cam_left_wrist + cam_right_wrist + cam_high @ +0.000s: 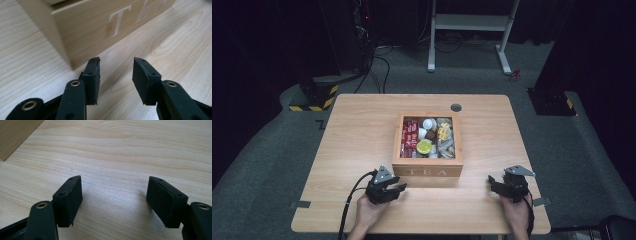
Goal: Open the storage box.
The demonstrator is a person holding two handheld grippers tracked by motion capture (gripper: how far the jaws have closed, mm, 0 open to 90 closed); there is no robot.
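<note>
Wooden square tea box (427, 171) sits between left gripper (398, 189) and right gripper (491, 181), fingers parted, empty.

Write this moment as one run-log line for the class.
left gripper: open, empty, by tea box front corner | right gripper: open, empty, over table

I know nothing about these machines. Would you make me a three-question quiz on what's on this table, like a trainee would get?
1. True or false: the left claw is clamped on the wooden tea box.
2. Which claw is nearer the tea box? A) left B) right
3. Fill in: the word on the box's front reads ___.

Key:
1. False. Its jaws stand apart over bare table with nothing between them, just short of the box's near corner.
2. A. The right claw sits farther off, toward the table's right edge, also open and empty.
3. TEA.
</note>
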